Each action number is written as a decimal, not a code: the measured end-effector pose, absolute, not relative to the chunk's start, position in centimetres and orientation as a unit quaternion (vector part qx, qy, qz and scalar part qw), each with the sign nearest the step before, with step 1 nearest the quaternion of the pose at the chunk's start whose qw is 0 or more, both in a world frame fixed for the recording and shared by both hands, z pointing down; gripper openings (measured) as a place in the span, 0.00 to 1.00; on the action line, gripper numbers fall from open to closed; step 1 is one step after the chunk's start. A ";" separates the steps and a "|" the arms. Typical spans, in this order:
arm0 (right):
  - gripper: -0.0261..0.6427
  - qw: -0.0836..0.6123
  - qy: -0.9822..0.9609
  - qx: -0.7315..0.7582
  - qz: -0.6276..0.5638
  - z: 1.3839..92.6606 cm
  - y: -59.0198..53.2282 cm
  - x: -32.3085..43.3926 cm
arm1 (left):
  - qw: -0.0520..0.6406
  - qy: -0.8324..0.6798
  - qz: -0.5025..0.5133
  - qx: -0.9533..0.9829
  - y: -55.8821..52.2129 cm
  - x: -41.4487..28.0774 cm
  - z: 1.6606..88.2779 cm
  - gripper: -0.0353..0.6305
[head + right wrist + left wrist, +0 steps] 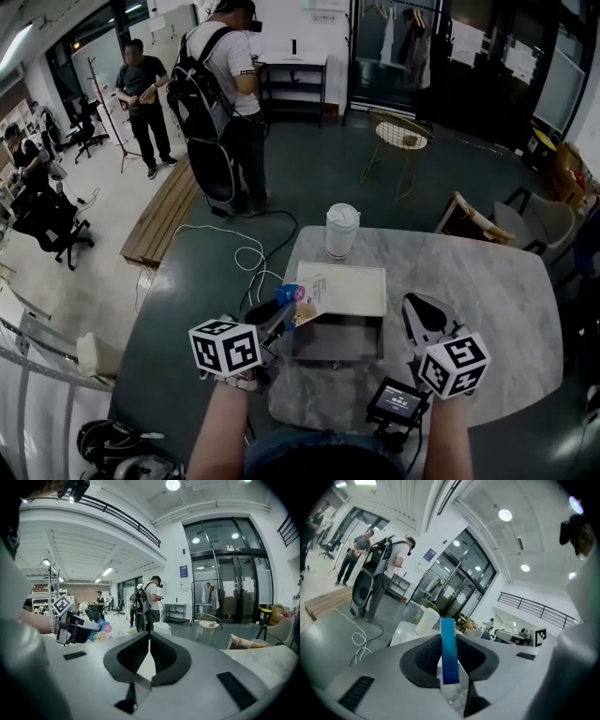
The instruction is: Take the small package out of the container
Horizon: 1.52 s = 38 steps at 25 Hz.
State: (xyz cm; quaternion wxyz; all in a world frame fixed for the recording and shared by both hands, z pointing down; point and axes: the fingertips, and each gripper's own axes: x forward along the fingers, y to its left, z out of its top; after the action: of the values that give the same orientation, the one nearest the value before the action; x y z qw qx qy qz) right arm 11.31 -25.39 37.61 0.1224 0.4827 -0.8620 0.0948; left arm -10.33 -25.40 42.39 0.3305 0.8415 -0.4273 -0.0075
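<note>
the small package (pixel 449 653) shows a blue edge, paler toward the top; in the head view it seems blue with pink and yellow print, though small there. the container (pixel 336 342) is dark grey, its lid (pixel 349 287) cream-white. the table (pixel 487 281) is pale grey marble. the left marker cube (pixel 225 347) and right marker cube (pixel 454 366) bear black-and-white squares.

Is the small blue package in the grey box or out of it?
Out: the left gripper pinches the package, raised left of the box.
</note>
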 end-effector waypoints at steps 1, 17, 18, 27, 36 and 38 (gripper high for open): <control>0.09 0.119 -0.863 0.484 0.089 37.1 -25.5 11.3 | 0.304 -0.429 -0.003 0.851 -25.6 -10.1 41.6 0.20; 0.09 0.071 -0.882 0.465 -0.036 32.0 -25.6 9.0 | -0.013 -0.474 0.015 0.880 -26.4 -9.9 33.6 0.20; 0.09 0.071 -0.883 0.462 -0.045 31.8 -25.5 8.8 | -0.018 -0.475 0.007 0.880 -26.4 -10.0 33.2 0.20; 0.09 0.023 -0.880 0.474 -0.028 31.0 -25.1 9.9 | -0.036 -0.490 -0.031 0.870 -26.4 -10.6 31.3 0.20; 0.08 -0.006 -0.879 0.477 0.006 31.0 -24.4 10.3 | -0.037 -0.496 -0.048 0.866 -25.6 -11.2 30.6 0.20; 0.08 -0.003 -0.880 0.475 0.003 31.1 -24.3 10.4 | -0.037 -0.496 -0.047 0.866 -25.4 -11.2 30.6 0.20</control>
State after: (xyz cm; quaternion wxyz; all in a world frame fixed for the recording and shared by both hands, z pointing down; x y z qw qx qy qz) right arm 10.40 -24.31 31.13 -0.0031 0.4746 -0.8802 0.0027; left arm -11.16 -25.45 30.55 -0.0372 0.8662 -0.4960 -0.0472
